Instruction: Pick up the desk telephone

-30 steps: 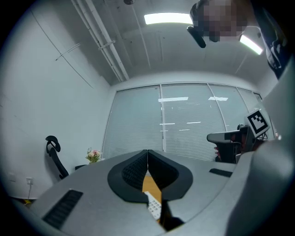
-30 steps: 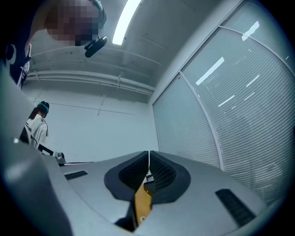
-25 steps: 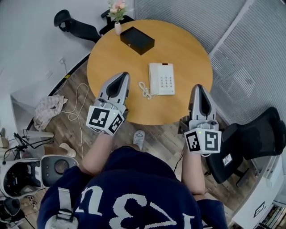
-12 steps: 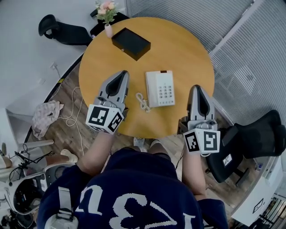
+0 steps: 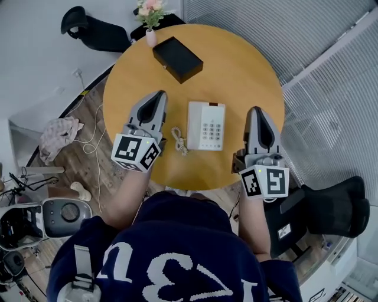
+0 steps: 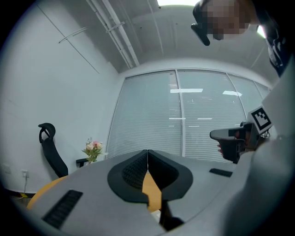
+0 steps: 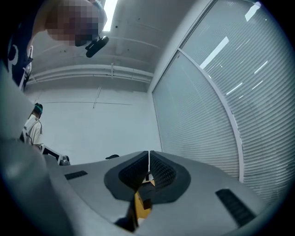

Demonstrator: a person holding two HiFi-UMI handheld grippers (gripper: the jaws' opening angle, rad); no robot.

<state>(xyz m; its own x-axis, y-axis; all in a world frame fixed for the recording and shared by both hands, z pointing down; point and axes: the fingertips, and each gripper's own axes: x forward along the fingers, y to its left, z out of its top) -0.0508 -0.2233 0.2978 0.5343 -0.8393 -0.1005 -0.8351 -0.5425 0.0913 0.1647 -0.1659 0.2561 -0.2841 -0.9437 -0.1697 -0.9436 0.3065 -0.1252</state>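
Note:
A white desk telephone (image 5: 206, 125) with a keypad lies flat on the round wooden table (image 5: 236, 65), its coiled cord (image 5: 178, 141) trailing off its left side. My left gripper (image 5: 156, 99) hovers just left of the phone, jaws shut on nothing. My right gripper (image 5: 255, 115) hovers to the phone's right, also shut and holding nothing. In the left gripper view the left gripper (image 6: 147, 155) has its jaws pressed together above the table. The right gripper view has the right gripper (image 7: 149, 156) closed the same way.
A black box (image 5: 177, 59) lies at the table's far side, next to a small vase of flowers (image 5: 150, 17). Black office chairs stand at the far left (image 5: 94, 32) and near right (image 5: 325, 209). Cables and cloth (image 5: 59, 137) lie on the floor to the left.
Both grippers have come forward over the table and now flank the telephone, which sits nearer in the head view. Their jaws stayed shut.

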